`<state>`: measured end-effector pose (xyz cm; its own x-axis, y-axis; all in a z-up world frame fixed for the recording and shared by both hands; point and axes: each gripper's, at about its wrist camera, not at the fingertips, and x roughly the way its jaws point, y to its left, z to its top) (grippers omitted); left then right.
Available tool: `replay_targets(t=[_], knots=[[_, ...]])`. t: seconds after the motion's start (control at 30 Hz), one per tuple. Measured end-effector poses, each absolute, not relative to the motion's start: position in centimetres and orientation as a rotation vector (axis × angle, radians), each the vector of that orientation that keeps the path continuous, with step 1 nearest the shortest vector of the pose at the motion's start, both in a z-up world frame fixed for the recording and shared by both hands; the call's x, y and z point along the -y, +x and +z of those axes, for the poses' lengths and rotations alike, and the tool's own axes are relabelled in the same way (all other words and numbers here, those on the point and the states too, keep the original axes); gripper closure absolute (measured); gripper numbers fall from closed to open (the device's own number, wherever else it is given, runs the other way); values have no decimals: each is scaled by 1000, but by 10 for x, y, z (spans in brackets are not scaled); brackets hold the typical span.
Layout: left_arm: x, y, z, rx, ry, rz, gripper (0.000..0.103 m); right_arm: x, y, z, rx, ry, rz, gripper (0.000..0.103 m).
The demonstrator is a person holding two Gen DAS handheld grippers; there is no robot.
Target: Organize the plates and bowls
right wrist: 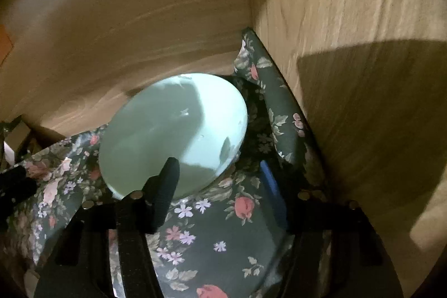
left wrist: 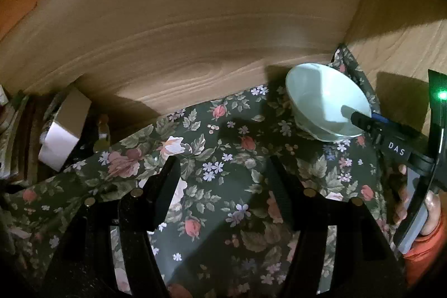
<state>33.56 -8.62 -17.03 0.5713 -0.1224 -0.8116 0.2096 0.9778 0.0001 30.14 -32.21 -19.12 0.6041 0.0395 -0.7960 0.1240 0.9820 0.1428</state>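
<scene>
Pale green and glazed, the bowl (right wrist: 173, 130) sits tilted on a dark floral cloth (right wrist: 212, 239) in the back right corner of a wooden cabinet (right wrist: 349, 18), close to the back panel and near the right side wall. The right gripper (right wrist: 220, 180) is at the bowl's near rim: its left finger (right wrist: 167, 180) lies over the inside of the bowl, while the right, blue-edged finger stands apart on the cloth outside the rim, so the jaws are spread and straddle the rim without pinching it. From the left wrist view the same bowl (left wrist: 327, 102) shows tipped toward the camera, with the right gripper's finger (left wrist: 363, 120) reaching over its edge and a hand (left wrist: 430, 211) gripping the handle at the far right. The left gripper (left wrist: 223, 172) hovers over bare cloth (left wrist: 223, 130), well apart from the bowl, fingers wide and holding nothing. A white box (left wrist: 64, 133) lies at the cabinet's left side.
</scene>
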Motion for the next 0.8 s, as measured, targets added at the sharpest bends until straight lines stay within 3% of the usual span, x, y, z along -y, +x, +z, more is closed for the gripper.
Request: replay_targets(t=[0.1, 0.37, 0.8], knots=[[88, 339, -175, -952, 103, -206, 40, 318, 308, -193, -945, 165, -30, 67], [92, 340, -174, -946, 85, -241, 40, 299, 316, -205, -1011, 105, 26, 77], [85, 331, -181, -990, 75, -239, 40, 244, 254, -191, -1053, 21, 270, 86]])
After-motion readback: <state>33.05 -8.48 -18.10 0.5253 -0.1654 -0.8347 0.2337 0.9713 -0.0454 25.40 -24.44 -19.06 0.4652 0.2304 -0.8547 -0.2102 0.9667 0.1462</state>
